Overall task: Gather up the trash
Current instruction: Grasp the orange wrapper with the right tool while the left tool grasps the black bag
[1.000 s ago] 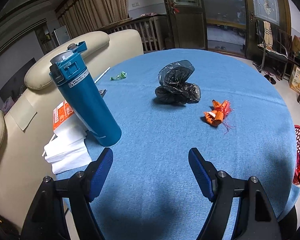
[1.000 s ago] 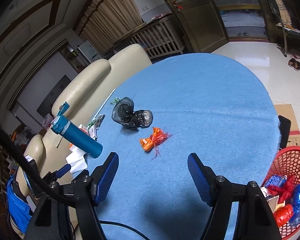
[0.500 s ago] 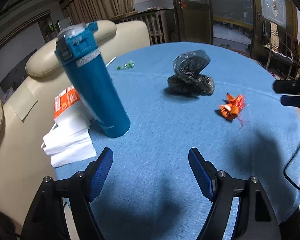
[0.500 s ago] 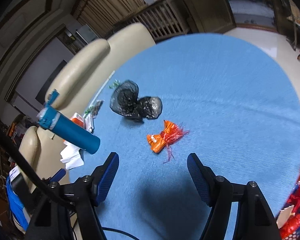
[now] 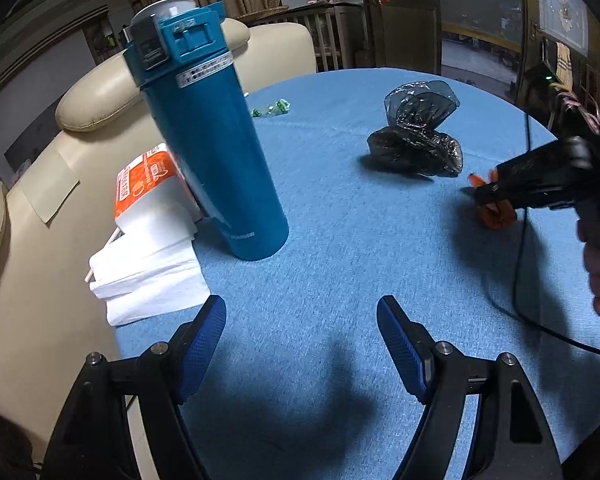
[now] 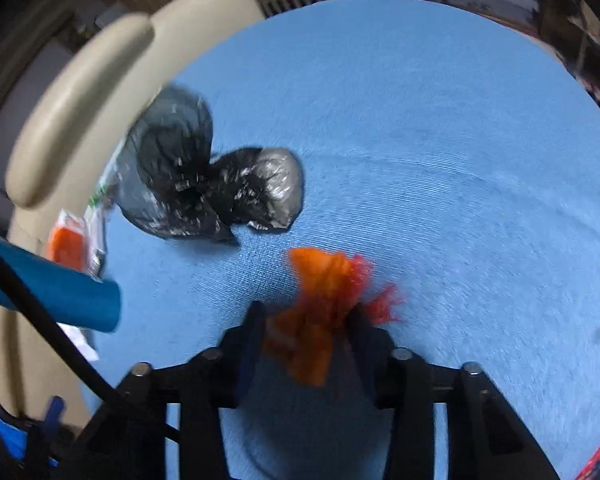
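An orange wrapper lies on the blue table between my right gripper's narrowed fingers, which press on its sides. In the left wrist view the right gripper comes in from the right over the wrapper. A crumpled black plastic bag lies just beyond it and also shows in the right wrist view. A small green wrapper lies at the far left. My left gripper is open and empty, low over the near table.
A tall teal bottle stands at the table's left edge, beside white tissues and an orange pack. Cream chairs stand behind. A black cable trails across the right side.
My right gripper has moved down and forward onto the orange wrapper and closed around it. My left gripper has moved forward towards the bottle and stayed open.
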